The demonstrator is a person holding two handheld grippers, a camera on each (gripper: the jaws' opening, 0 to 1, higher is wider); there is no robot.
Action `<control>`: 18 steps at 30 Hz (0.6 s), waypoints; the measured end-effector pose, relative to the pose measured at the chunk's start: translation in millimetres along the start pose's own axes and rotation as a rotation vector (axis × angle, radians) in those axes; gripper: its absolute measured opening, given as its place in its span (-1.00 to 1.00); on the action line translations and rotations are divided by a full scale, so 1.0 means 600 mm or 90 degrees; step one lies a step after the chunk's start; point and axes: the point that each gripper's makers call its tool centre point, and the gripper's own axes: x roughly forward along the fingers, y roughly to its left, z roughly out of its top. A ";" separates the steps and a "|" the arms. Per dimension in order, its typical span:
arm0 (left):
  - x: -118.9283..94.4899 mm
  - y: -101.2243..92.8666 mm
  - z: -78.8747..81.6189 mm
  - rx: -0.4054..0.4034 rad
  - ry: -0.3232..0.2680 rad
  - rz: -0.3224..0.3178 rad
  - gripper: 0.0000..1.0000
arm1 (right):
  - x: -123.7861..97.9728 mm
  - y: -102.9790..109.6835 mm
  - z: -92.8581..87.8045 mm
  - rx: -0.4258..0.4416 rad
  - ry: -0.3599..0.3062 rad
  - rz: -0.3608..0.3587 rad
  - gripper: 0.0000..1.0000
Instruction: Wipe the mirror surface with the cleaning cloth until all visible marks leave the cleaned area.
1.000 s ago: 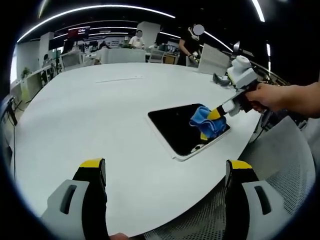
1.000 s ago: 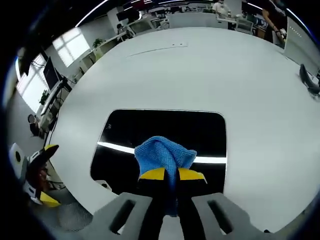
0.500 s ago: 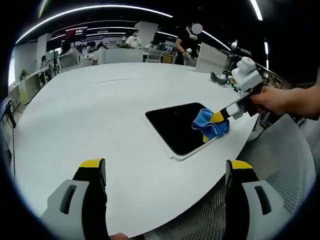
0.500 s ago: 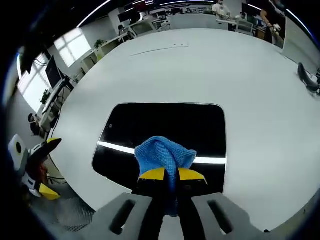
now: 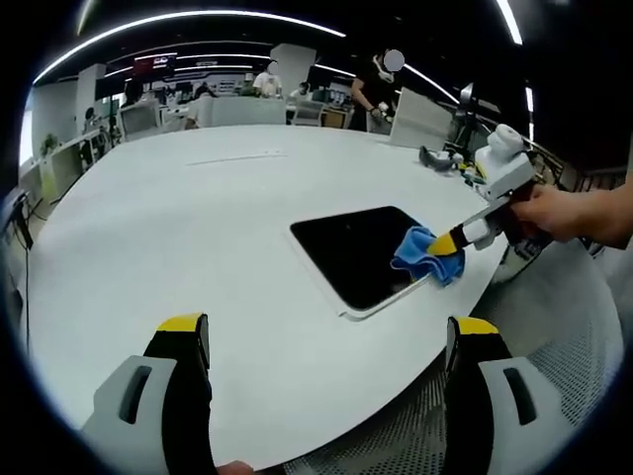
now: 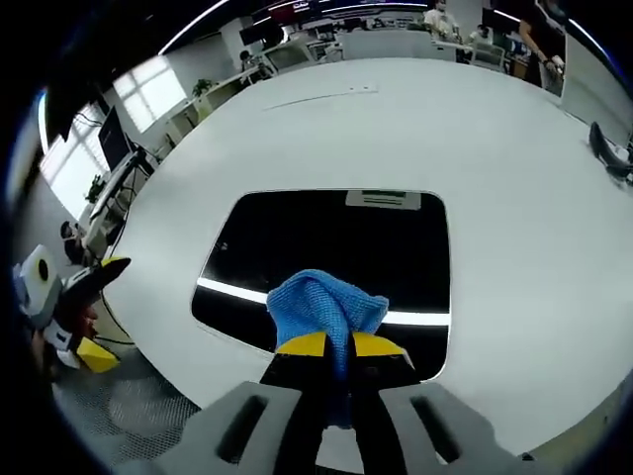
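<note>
A dark rectangular mirror [image 5: 358, 253] [image 6: 336, 252] lies flat on the white table [image 5: 178, 218]. A blue cleaning cloth [image 5: 425, 255] [image 6: 321, 302] rests on the mirror's near edge in the right gripper view, at its right end in the left gripper view. My right gripper [image 6: 338, 346] [image 5: 450, 242] is shut on the cloth, held by a person's hand [image 5: 574, 210]. My left gripper [image 5: 326, 341] hangs open over the table's near edge, well short of the mirror, with nothing between its fingers. It also appears at the far left of the right gripper view as the left gripper [image 6: 69, 307].
The white table [image 6: 495, 158] is wide and round-edged. A dark object [image 5: 435, 156] [image 6: 611, 158] lies on it beyond the mirror. Grey mesh flooring [image 5: 554, 327] runs beside the table edge. People and desks stand far behind.
The right gripper has drawn the cloth back across the mirror toward its near edge. More bare mirror now shows beyond the cloth. The left gripper has stayed put.
</note>
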 end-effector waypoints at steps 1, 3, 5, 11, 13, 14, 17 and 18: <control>0.000 0.000 0.000 0.000 0.000 0.001 0.98 | -0.001 0.000 -0.002 0.002 0.002 0.000 -0.97; -0.001 0.001 0.001 -0.001 -0.002 0.002 0.98 | -0.002 0.001 -0.005 0.003 0.002 0.002 -0.97; 0.000 0.002 0.001 -0.003 -0.003 0.004 0.98 | -0.004 0.001 -0.008 0.014 0.007 0.004 -0.97; 0.000 0.003 0.000 -0.006 -0.003 0.005 0.98 | -0.009 0.005 -0.015 0.032 0.012 0.011 -0.97; 0.000 0.003 0.000 -0.007 -0.003 0.005 0.98 | -0.010 0.006 -0.018 0.035 0.018 0.010 -0.97; 0.000 0.004 0.000 -0.007 -0.003 0.005 0.98 | -0.011 0.007 -0.019 0.036 0.020 0.010 -0.97; 0.001 0.004 -0.001 -0.004 -0.002 0.004 0.98 | -0.010 0.007 -0.020 0.026 0.020 0.011 -0.97; 0.001 0.004 0.000 -0.003 -0.002 0.004 0.98 | -0.010 0.007 -0.019 0.026 0.022 0.012 -0.97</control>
